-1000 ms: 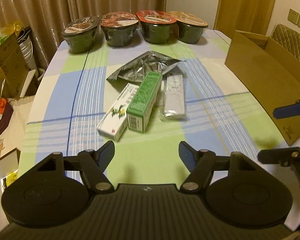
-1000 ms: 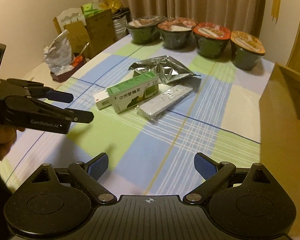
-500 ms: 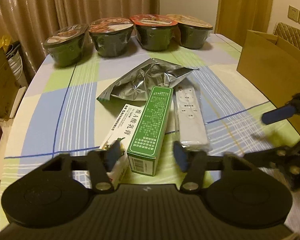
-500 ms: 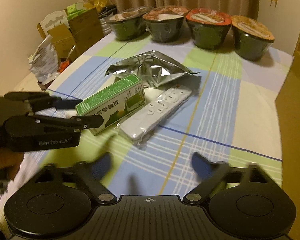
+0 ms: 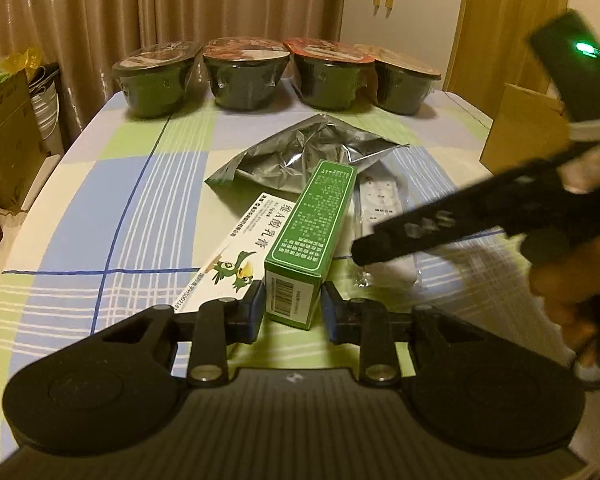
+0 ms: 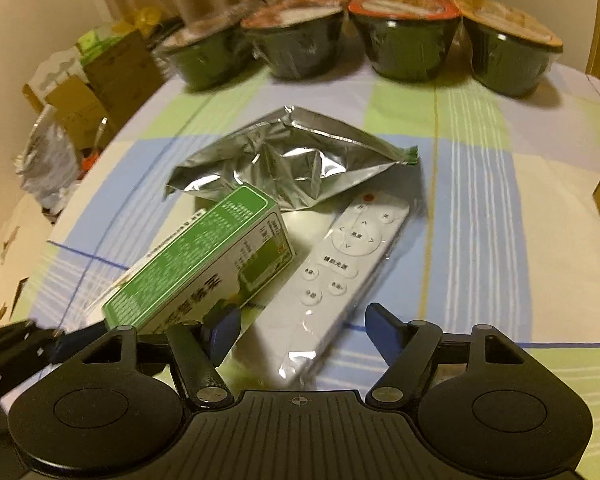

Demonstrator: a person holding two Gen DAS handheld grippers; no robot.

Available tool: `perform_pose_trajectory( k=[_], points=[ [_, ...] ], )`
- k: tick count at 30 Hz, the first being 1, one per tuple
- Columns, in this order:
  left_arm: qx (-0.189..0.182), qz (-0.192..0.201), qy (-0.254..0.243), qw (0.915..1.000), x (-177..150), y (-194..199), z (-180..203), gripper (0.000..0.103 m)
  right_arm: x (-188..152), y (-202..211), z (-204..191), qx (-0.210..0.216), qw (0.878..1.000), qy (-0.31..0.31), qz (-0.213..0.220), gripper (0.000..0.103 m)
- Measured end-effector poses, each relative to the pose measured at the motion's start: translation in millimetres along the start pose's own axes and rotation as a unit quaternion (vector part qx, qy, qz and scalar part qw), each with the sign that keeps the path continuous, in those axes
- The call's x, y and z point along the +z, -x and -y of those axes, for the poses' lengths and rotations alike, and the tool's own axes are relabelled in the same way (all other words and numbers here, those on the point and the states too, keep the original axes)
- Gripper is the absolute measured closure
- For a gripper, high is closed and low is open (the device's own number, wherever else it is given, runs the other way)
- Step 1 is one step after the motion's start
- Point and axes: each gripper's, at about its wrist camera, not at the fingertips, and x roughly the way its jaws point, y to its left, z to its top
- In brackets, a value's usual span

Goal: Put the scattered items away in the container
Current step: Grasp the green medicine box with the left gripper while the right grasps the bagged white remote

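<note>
A green box (image 5: 312,236) lies on a white box (image 5: 236,248) in the middle of the table. My left gripper (image 5: 292,308) is shut on the green box's near end, one pad against each side. In the right wrist view the green box (image 6: 204,272) sits tilted. A white remote (image 6: 340,264) in clear wrap lies beside it. My right gripper (image 6: 302,332) is open, its pads either side of the remote's near end. A crumpled silver foil pouch (image 6: 292,160) lies behind them. The cardboard container (image 5: 516,128) stands at the table's right side.
Several sealed noodle bowls (image 5: 244,72) line the far edge of the checked tablecloth (image 5: 112,208). A finger of the right gripper (image 5: 440,228) crosses over the remote (image 5: 380,200), held by a hand. Cardboard boxes and bags (image 6: 100,76) sit off the table's left.
Both grippers have moved forward to the pile. The left jaws have narrowed onto the green box's near end. The right gripper has come down over the remote's near end, still open.
</note>
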Motion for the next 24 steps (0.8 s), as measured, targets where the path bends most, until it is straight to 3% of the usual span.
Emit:
perform_pose_trajectory(
  k=[2,3,4,5,8,18,24],
  points=[
    [-0.002,0.001,0.004,1.0000,0,-1,-2,0.077,0,-3,-3,-0.008,1.000,0.018,0.000,0.029],
    [0.000,0.003,0.004,1.0000,0,-1,-2,0.077,-1,-3,-5,-0.013,0.999,0.032,0.000,0.034],
    [0.001,0.005,0.003,1.0000,0,-1,-2,0.076,-3,-2,-6,-0.017,0.999,0.045,-0.001,0.049],
    [0.002,0.009,0.002,1.0000,1,-2,-2,0.074,-6,0,-5,-0.017,0.999,0.050,-0.002,0.057],
    [0.001,0.017,-0.003,0.9998,3,-4,-2,0.073,-16,11,3,-0.018,0.998,0.054,-0.004,0.063],
    [-0.004,0.004,-0.037,0.9993,7,-5,17,0.078,-84,73,34,-0.019,0.999,0.024,-0.019,0.064],
    [-0.022,-0.038,-0.038,0.9983,-6,20,46,0.079,-117,109,46,-0.034,0.999,0.003,-0.033,0.064]
  ],
)
